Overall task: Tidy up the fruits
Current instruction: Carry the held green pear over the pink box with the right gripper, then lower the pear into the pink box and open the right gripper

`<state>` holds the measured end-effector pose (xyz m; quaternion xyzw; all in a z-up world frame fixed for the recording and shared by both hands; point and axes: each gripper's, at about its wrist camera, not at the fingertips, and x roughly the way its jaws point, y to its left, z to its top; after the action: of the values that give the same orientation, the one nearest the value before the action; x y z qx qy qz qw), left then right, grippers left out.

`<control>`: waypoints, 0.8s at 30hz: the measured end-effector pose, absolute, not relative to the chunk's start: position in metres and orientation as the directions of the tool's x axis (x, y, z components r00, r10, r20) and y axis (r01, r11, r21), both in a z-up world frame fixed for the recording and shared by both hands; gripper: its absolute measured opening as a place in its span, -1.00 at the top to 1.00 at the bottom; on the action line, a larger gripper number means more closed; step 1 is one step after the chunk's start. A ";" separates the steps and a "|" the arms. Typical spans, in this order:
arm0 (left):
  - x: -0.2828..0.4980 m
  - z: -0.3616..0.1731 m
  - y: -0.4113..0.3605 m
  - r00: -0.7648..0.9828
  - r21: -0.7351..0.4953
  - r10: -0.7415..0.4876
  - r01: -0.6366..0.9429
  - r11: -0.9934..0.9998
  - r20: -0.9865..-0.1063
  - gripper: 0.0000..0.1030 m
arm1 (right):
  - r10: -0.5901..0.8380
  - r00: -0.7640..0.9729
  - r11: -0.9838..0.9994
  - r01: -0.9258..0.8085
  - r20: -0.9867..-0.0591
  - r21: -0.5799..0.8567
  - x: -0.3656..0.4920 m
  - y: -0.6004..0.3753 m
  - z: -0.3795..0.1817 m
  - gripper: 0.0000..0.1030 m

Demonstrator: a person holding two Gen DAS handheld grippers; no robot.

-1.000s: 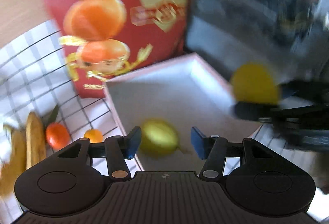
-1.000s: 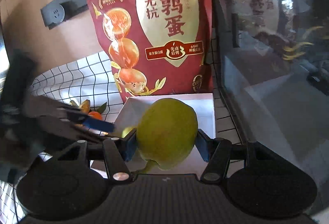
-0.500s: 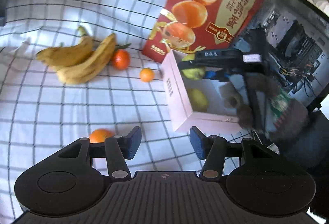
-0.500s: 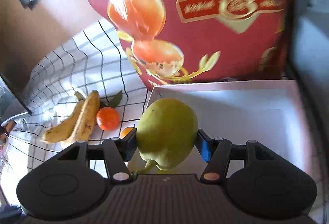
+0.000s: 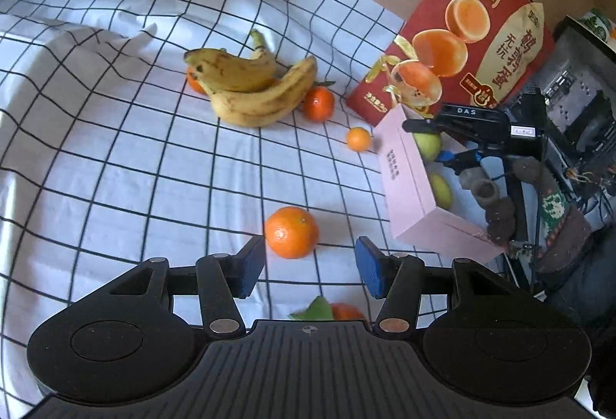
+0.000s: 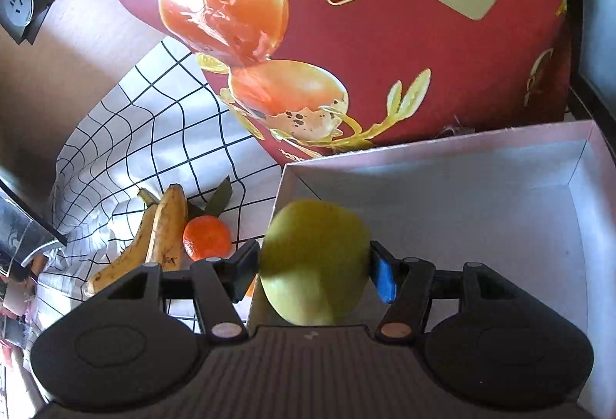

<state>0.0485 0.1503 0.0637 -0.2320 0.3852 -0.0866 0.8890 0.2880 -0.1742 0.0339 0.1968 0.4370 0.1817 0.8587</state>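
Right, my right tool (image 6: 313, 271) has a green pear (image 6: 313, 261) between its pads, low over the near-left corner of the pink box (image 6: 442, 165). Its jaws have just been easing apart; the blue pad on the right looks a hair off the skin and the fruit is blurred, so I judge it is being let go, though I cannot tell for certain. A second pear (image 5: 441, 190) already lies in the box, seen from the left wrist.

My left tool (image 5: 310, 265) is spread and empty, and has just narrowed a little, with a mandarin (image 5: 291, 232) sitting on the checked cloth (image 5: 115, 149) just ahead of the pads, near the box's long side.

That mandarin should be light, round and a bit soft, with loose peel, so I'd take it across its widest middle and squeeze gently; it could roll on the wrinkled cloth. The pear is firmer and heavier, smooth-skinned, best held at its fat belly.

Further back lie the bananas (image 5: 250, 88), two more mandarins (image 5: 318, 103) and a tiny one (image 5: 359, 139) by the red bag (image 5: 462, 45). Bananas bruise; grip mid-length.
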 end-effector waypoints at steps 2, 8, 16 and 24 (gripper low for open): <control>0.048 0.064 0.152 0.688 -0.478 -0.328 -0.031 0.878 -0.647 -0.10 | 0.495 0.551 0.846 -0.128 -0.672 0.518 0.288 -0.178 0.031 -0.21; 0.054 0.063 0.149 0.681 -0.475 -0.330 -0.031 0.879 -0.654 -0.11 | 0.521 0.544 0.827 -0.130 -0.658 0.547 0.289 -0.182 0.029 -0.20; 0.059 0.060 0.142 0.663 -0.472 -0.346 -0.012 0.882 -0.664 -0.11 | 0.523 0.553 0.827 -0.144 -0.648 0.544 0.297 -0.187 0.027 -0.33; 0.061 0.058 0.143 0.662 -0.468 -0.340 -0.019 0.884 -0.668 -0.11 | 0.517 0.606 0.813 -0.128 -0.604 0.567 0.285 -0.210 0.041 -0.33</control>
<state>0.0608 0.1427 0.0578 -0.2236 0.4012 -0.0909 0.8836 0.2850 -0.2099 0.0415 0.2415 0.4023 0.1870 0.8631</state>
